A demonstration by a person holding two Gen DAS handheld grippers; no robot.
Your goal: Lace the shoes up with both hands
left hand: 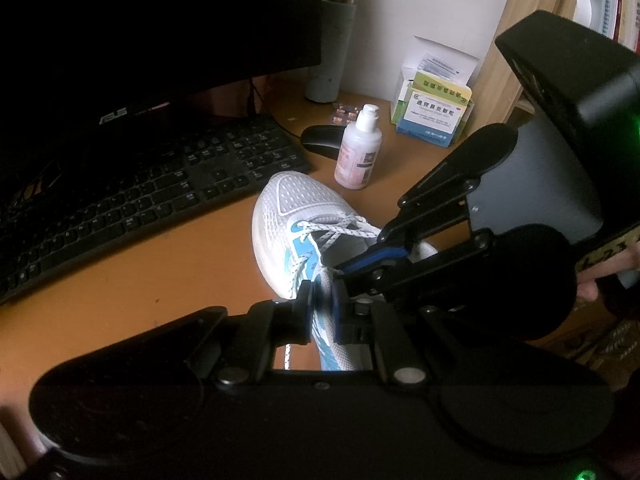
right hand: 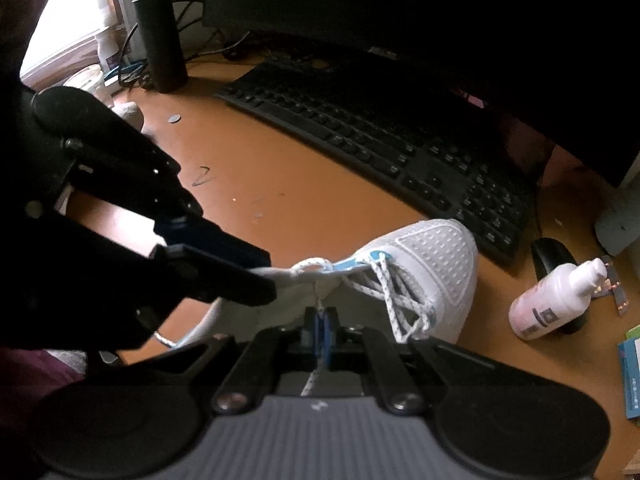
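Lace (right hand: 384,280) limp, slips easy; my right gripper (right hand: 320,330) pinches it, left gripper (left hand: 320,300) clamps shoe (left hand: 296,208) collar — grab near tip.

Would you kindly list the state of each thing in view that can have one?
left gripper: shut on the shoe's side edge.
right gripper: shut on the lace.
lace: threaded through the front eyelets only, untied.
shoe: on the desk, partly laced.
monitor: screen dark.
pump bottle: upright, closed.
medicine box: flap open.
dark flask: upright, capped.
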